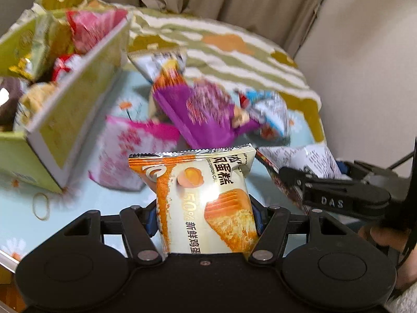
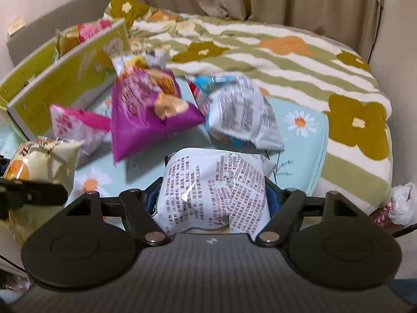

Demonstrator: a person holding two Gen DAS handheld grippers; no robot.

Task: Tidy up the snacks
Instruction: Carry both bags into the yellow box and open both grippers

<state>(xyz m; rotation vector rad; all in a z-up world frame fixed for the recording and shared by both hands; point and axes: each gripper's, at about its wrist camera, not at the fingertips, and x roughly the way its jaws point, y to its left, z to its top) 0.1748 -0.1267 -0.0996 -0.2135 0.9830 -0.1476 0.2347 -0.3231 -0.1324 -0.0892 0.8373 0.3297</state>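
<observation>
Two packets in hand: my left gripper (image 1: 206, 216) clamped cake packet (image 1: 206, 195), right gripper (image 2: 212, 203) closed on white packet (image 2: 213, 185), both above bed (image 2: 286, 60). Next, I judged: carry to green box (image 1: 70, 120) at bed's left edge.

A box (image 1: 78, 120) stood at the left on the bed (image 2: 299, 135), packets crowded inside it. Right of the box, loose packets lay in a cluster: one packet (image 2: 146, 114) in the middle, a second (image 2: 75, 125) at its left, a third (image 2: 242, 112) at its right. A cake packet (image 1: 203, 198) was held between the left gripper (image 1: 204, 214) jaws, nearer the camera. A printed packet (image 2: 211, 195) was set between the right gripper (image 2: 212, 198) jaws. A blanket (image 2: 286, 60) lay behind.
</observation>
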